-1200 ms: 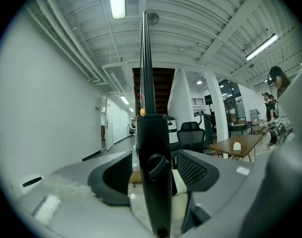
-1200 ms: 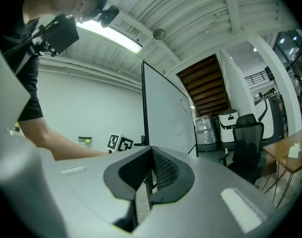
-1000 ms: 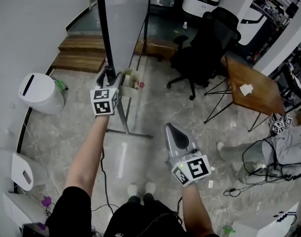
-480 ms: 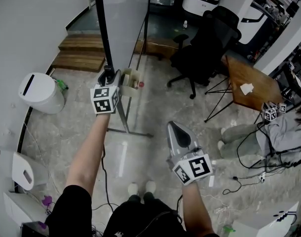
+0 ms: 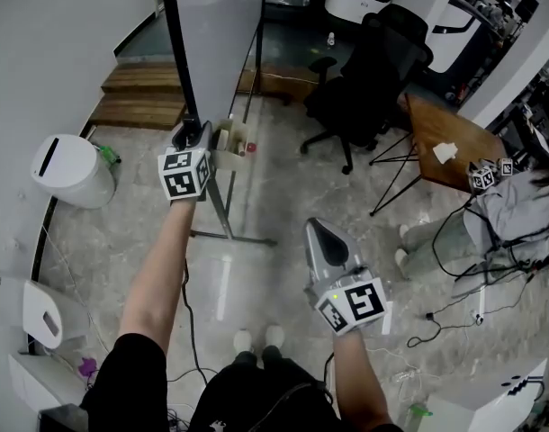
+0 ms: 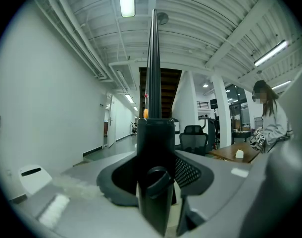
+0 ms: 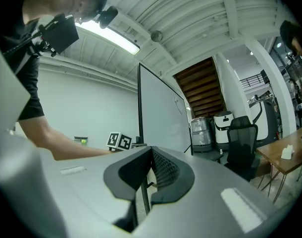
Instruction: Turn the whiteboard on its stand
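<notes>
The whiteboard [image 5: 222,25] stands upright on its stand, edge-on to me, with a black frame post [image 5: 178,52] on its near side. My left gripper [image 5: 192,135] reaches out to that post just above the marker tray [image 5: 231,144]. In the left gripper view the post [image 6: 154,143] and its clamp knob fill the space between the jaws, which are closing, and the pads touch it on both sides. My right gripper [image 5: 317,234] hangs lower, apart from the board, shut on nothing. In the right gripper view the whiteboard [image 7: 161,118] rises beyond the right gripper [image 7: 152,158].
The stand's metal foot [image 5: 231,228] runs across the floor below the board. A white bin [image 5: 72,171] sits at left, wooden steps [image 5: 144,97] behind it. A black office chair [image 5: 369,70], a wooden table [image 5: 450,151], a seated person [image 5: 517,214] and floor cables [image 5: 454,286] lie at right.
My left gripper has edged a little further up along the post. The right gripper has barely shifted. The person at right has moved.
</notes>
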Tool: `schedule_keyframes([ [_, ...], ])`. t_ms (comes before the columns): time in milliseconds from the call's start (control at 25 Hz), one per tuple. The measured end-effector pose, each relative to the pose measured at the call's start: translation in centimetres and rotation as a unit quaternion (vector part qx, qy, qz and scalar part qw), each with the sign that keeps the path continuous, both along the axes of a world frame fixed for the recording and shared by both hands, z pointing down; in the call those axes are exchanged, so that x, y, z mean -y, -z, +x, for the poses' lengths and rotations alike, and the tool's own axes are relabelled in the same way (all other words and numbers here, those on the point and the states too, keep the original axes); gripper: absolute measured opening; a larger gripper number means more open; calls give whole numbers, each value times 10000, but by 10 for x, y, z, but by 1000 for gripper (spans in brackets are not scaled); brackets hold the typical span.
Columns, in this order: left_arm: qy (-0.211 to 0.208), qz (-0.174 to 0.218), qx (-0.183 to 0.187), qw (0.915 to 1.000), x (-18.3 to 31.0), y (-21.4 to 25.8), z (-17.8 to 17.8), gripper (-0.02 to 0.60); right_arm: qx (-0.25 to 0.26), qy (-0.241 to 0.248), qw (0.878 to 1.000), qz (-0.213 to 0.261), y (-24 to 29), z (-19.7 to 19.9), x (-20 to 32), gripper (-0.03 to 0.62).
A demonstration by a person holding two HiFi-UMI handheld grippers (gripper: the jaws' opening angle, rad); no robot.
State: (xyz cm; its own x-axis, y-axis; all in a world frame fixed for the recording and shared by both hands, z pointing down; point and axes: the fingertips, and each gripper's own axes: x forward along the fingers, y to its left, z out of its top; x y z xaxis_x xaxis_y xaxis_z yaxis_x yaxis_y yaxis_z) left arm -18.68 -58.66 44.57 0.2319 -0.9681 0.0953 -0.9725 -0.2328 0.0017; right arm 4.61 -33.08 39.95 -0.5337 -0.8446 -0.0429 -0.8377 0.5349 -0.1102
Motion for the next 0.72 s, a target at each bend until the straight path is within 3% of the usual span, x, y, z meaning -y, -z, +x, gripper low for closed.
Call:
schedule_keyframes([
  [720,-3,-79,-28,10000,-34,-4,3,187,67,-14,10000,49,1,8,-20,8],
])
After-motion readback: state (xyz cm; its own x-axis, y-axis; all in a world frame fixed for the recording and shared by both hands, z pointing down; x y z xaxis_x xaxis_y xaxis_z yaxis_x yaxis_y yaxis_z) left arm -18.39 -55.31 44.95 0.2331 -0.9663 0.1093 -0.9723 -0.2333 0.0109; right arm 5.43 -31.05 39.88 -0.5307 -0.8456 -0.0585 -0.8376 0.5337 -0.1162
